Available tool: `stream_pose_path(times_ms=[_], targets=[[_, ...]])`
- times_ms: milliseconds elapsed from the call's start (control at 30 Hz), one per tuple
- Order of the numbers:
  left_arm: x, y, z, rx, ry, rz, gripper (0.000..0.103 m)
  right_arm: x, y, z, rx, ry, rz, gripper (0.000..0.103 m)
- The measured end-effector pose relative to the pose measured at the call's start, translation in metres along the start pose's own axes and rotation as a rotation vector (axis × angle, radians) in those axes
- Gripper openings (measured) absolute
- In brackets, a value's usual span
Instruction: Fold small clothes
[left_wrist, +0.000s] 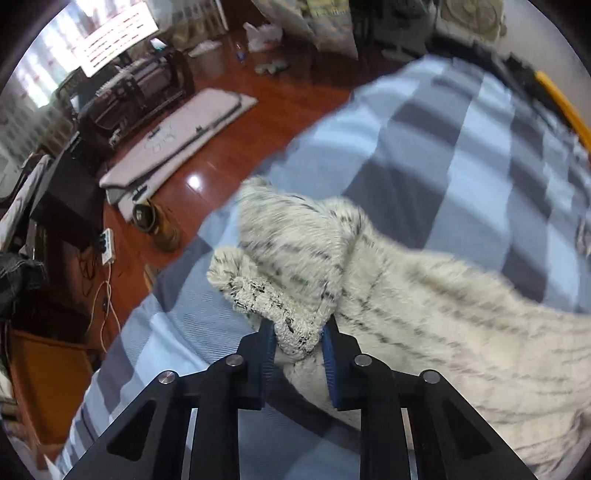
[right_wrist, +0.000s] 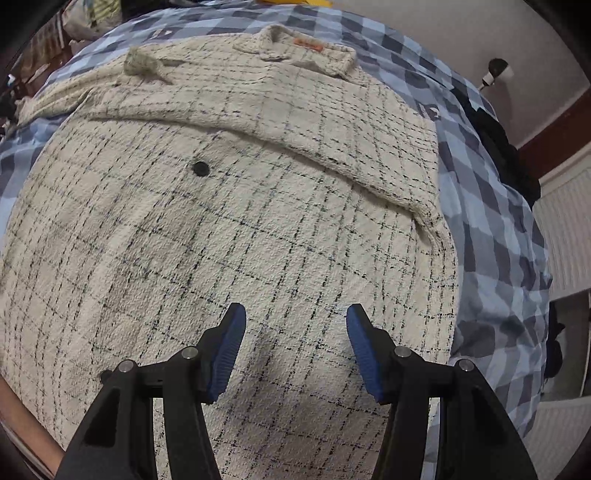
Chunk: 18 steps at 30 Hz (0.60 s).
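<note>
A cream shirt (right_wrist: 229, 229) with thin black check lines lies spread on a blue and grey checked bed cover (right_wrist: 491, 236), collar with an orange label (right_wrist: 309, 45) at the far end. Its right sleeve is folded across the chest. In the left wrist view my left gripper (left_wrist: 298, 334) is shut on a bunched sleeve end (left_wrist: 284, 280) of the shirt, lifted off the bed cover (left_wrist: 461, 147) near the bed's edge. My right gripper (right_wrist: 295, 321) hovers open over the lower body of the shirt with nothing between its blue pads. A black button (right_wrist: 201, 168) shows on the front.
Left of the bed is a red wooden floor (left_wrist: 207, 173) with a folded pale mat (left_wrist: 177, 136), a power strip (left_wrist: 107, 245) with cables, dark furniture (left_wrist: 70, 195) and a bin (left_wrist: 210, 59). A white radiator (right_wrist: 565, 236) stands right of the bed.
</note>
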<state>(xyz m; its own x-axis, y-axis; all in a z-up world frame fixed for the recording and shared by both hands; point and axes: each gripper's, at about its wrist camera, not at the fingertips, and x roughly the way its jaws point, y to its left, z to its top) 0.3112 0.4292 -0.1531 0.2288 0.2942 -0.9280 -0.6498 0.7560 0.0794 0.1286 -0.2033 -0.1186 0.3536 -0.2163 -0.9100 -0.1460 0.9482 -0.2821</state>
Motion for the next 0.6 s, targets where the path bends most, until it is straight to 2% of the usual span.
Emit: stream_pose_path(times_ms=[100,167,233,400,467,600], targets=[[-0.047,-0.006,0.002,0.002,-0.096,-0.002,0.018,-0.005,-0.004,0.002,0.021,-0.013,0.018,0.052],[-0.079,-0.019,-0.005,0.028,-0.147,-0.028,0.017,-0.011,-0.007,0.003,0.037,-0.033,0.029,0.052],[-0.119,-0.047,-0.013,0.108,-0.196,-0.075,0.017,-0.019,-0.011,0.005,0.051,-0.061,0.024,0.052],[-0.242,-0.149,-0.059,0.361,-0.371,-0.199,0.017,-0.046,-0.031,0.006,0.140,-0.156,-0.004,0.052],[-0.295,-0.196,-0.085,0.448,-0.436,-0.289,0.017,-0.050,-0.043,0.007,0.187,-0.169,0.017,0.052],[-0.364,-0.296,-0.147,0.603,-0.429,-0.460,0.017,-0.051,-0.070,0.003,0.294,-0.176,0.037,0.052]])
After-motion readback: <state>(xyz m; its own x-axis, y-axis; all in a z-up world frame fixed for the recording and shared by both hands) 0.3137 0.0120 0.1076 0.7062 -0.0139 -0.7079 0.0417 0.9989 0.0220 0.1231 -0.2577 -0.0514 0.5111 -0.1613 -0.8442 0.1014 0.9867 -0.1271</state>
